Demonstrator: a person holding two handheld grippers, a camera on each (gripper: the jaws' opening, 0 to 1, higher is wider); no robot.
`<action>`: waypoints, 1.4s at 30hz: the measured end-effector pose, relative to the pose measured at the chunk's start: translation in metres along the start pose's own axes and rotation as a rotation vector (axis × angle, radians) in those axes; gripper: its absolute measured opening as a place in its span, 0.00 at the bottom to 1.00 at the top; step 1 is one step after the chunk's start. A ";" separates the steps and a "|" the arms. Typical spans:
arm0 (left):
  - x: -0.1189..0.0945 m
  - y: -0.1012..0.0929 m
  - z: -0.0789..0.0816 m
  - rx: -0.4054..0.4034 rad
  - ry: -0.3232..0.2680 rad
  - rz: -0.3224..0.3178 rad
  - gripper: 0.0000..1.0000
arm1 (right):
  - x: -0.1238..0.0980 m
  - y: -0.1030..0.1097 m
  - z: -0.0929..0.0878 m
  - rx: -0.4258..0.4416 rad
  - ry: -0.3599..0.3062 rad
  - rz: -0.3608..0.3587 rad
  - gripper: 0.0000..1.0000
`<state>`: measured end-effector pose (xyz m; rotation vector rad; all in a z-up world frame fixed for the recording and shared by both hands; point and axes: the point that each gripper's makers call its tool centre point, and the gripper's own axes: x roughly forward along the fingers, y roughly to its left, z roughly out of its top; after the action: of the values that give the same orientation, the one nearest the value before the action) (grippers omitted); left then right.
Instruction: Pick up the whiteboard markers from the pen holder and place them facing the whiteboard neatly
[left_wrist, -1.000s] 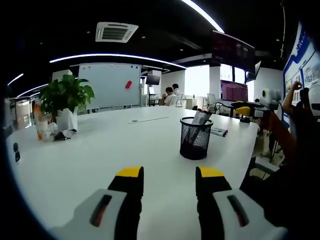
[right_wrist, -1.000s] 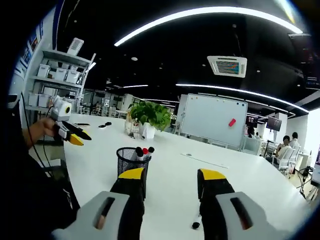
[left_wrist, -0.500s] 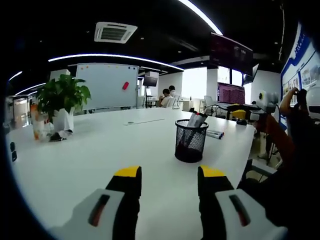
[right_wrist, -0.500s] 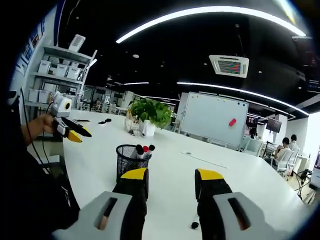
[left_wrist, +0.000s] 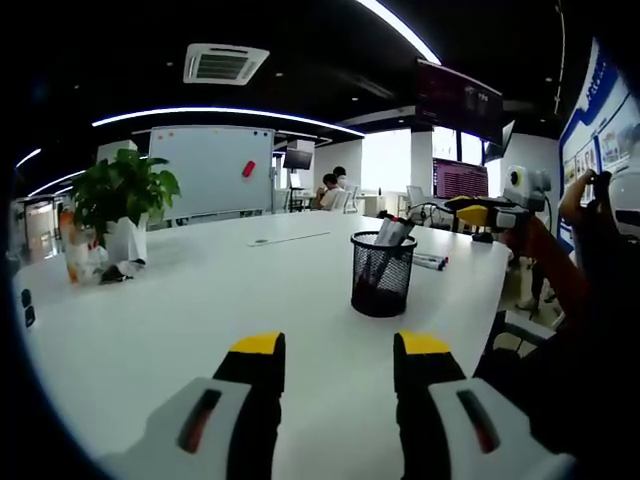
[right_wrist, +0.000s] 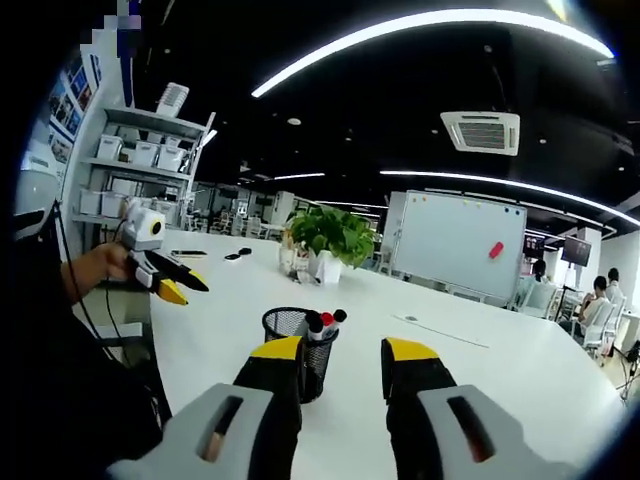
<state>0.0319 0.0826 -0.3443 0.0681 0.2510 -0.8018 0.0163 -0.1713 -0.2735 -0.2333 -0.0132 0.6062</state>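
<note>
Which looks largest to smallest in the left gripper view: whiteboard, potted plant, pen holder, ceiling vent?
1. Whiteboard, though it stands farthest away.
2. Potted plant.
3. Pen holder and ceiling vent: about alike, not ranked; the holder sits much nearer the camera.

A large white table stood under a dark ceiling with curved light strips and an air vent. Shelves with boxes lined one wall, and bright windows lit the far end.

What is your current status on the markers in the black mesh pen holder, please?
Left gripper open, empty; right gripper open, empty. Whiteboard markers upright in black mesh pen holder. One marker lying on white table. Nothing blocking.
</note>
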 end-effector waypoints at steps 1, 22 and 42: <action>0.000 0.000 0.000 0.002 0.002 0.001 0.45 | 0.002 0.001 0.000 -0.001 0.000 0.008 0.33; 0.000 0.003 0.001 0.002 0.000 0.008 0.44 | 0.023 0.016 0.010 0.033 0.011 0.109 0.33; 0.003 -0.001 -0.002 0.008 0.010 -0.003 0.44 | 0.036 0.015 0.007 0.035 0.053 0.134 0.27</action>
<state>0.0331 0.0799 -0.3470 0.0793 0.2578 -0.8056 0.0366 -0.1375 -0.2716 -0.2173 0.0641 0.7327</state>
